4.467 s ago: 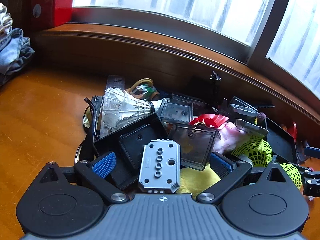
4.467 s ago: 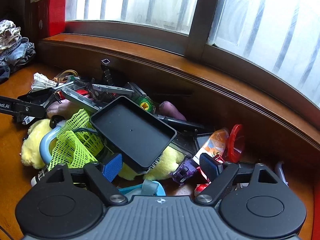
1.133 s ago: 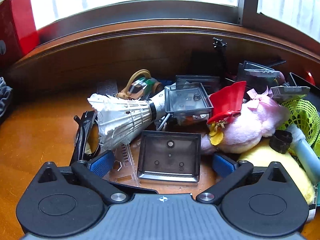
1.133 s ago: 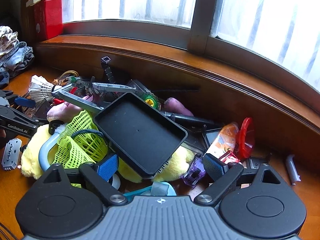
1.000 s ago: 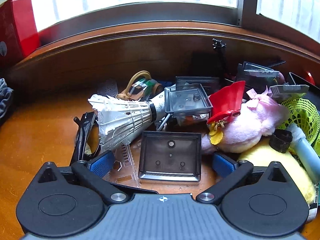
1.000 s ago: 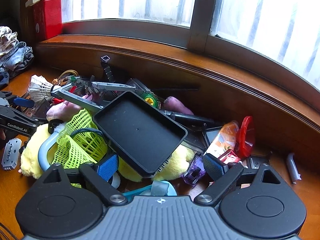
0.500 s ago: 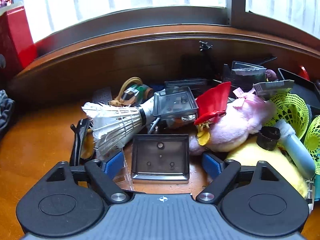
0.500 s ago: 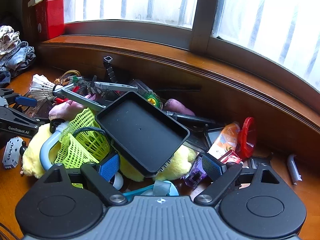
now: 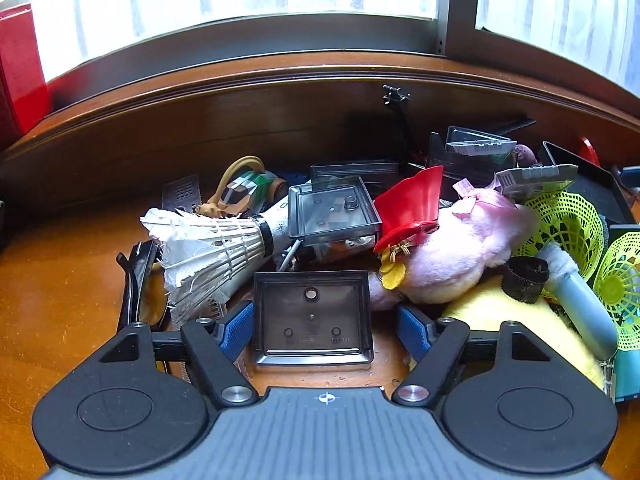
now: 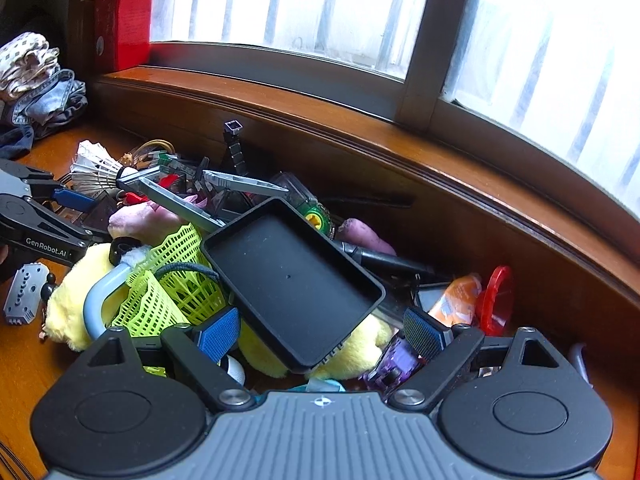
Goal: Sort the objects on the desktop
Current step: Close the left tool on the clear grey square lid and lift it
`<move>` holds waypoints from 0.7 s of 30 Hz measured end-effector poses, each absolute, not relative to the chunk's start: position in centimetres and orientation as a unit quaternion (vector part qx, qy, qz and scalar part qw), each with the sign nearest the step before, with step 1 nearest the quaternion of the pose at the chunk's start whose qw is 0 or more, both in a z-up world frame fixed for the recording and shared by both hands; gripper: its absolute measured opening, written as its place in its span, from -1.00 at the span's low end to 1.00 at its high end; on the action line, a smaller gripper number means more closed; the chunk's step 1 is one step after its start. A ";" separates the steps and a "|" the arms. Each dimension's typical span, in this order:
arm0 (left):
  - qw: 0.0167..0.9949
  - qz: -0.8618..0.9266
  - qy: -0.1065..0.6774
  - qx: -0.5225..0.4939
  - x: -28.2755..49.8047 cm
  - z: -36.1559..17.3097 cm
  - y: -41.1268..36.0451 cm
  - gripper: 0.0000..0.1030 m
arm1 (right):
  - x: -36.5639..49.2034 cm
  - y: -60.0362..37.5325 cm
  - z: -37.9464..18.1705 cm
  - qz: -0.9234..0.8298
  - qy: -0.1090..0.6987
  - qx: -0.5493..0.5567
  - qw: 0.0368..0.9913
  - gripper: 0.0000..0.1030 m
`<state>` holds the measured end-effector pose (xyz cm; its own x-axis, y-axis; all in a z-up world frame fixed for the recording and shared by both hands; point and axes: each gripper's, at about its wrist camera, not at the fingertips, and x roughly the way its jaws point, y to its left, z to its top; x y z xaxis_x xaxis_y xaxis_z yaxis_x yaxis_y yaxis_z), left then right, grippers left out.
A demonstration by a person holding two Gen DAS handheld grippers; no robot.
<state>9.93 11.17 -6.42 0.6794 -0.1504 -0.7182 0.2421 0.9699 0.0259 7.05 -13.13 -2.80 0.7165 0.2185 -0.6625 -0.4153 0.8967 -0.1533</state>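
Note:
A smoky clear plastic tray [image 9: 312, 318] lies on the wooden desk between the blue pads of my left gripper [image 9: 326, 328], which is open around it; the left pad is close to its edge, the right pad stands apart. A white feather shuttlecock [image 9: 216, 256] lies just left of it, a pink plush toy [image 9: 460, 252] just right. My right gripper [image 10: 320, 334] is open, its pads on either side of the near corner of a black tray [image 10: 292, 280] that rests tilted on a yellow plush [image 10: 356, 344]. My left gripper also shows in the right wrist view [image 10: 44, 220].
A second clear box [image 9: 332, 212], a red funnel-shaped piece [image 9: 412, 204], green mesh shuttlecocks [image 9: 568, 224] and black glasses [image 9: 134, 280] crowd the pile. A grey perforated plate [image 10: 24, 294] lies on the desk at left. A red funnel [image 10: 496, 300] and orange packet [image 10: 454, 298] lie right. The raised sill [image 10: 360, 128] runs behind.
My left gripper has moved forward over the smoky tray and narrowed, so its pads now flank it. The black parts and grey plate seen 4.5 s ago are gone from its view. The right gripper barely moved.

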 end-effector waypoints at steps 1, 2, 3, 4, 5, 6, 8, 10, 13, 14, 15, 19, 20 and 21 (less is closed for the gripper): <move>0.915 -0.107 0.385 0.059 9.9 -6.4 11.3 0.35 | 7.1 -13.0 -2.7 0.178 0.331 -0.153 0.914 0.75; 0.915 -0.106 0.385 0.059 9.8 -6.4 11.4 0.33 | 7.2 -13.0 -2.7 0.183 0.329 -0.158 0.913 0.75; 0.915 -0.105 0.385 0.058 9.8 -6.4 11.5 0.27 | 7.4 -12.9 -2.6 0.188 0.327 -0.164 0.912 0.75; 0.915 -0.103 0.385 0.057 9.7 -6.4 11.6 0.20 | 7.5 -12.8 -2.6 0.193 0.327 -0.168 0.910 0.75; 0.915 -0.102 0.386 0.055 9.7 -6.4 11.8 0.19 | 7.7 -12.6 -2.6 0.199 0.327 -0.171 0.908 0.75; 0.915 -0.103 0.386 0.054 9.6 -6.4 11.9 0.19 | 7.9 -12.5 -2.7 0.204 0.326 -0.174 0.906 0.75; 0.915 -0.103 0.386 0.052 9.6 -6.3 12.0 0.19 | 8.2 -12.3 -2.7 0.215 0.326 -0.180 0.903 0.75; 0.916 -0.103 0.385 0.052 9.7 -6.3 12.1 0.19 | 8.7 -12.0 -2.8 0.225 0.329 -0.180 0.899 0.75; 0.917 -0.102 0.384 0.050 9.8 -6.4 12.1 0.19 | 9.1 -12.0 -3.1 0.234 0.337 -0.169 0.896 0.72; 0.917 -0.101 0.383 0.049 9.9 -6.4 12.2 0.19 | 9.2 -12.0 -3.2 0.237 0.340 -0.165 0.895 0.71; 0.917 -0.101 0.382 0.048 9.9 -6.4 12.2 0.19 | 9.3 -12.0 -3.3 0.238 0.343 -0.159 0.895 0.69; 0.918 -0.095 0.382 0.049 9.8 -6.4 12.1 0.18 | 9.2 -12.4 -3.5 0.238 0.351 -0.132 0.896 0.37; 0.918 -0.092 0.383 0.050 9.7 -6.4 12.1 0.18 | 9.1 -12.5 -3.4 0.235 0.350 -0.126 0.898 0.35; 0.918 -0.089 0.383 0.050 9.6 -6.3 12.1 0.18 | 9.0 -12.7 -3.3 0.230 0.350 -0.121 0.900 0.34</move>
<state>9.63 12.05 -6.33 0.6910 -0.1260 -0.7118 0.2027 0.9790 0.0235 9.03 -12.65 -3.32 0.6492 0.3299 -0.6853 -0.4987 0.8650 -0.0561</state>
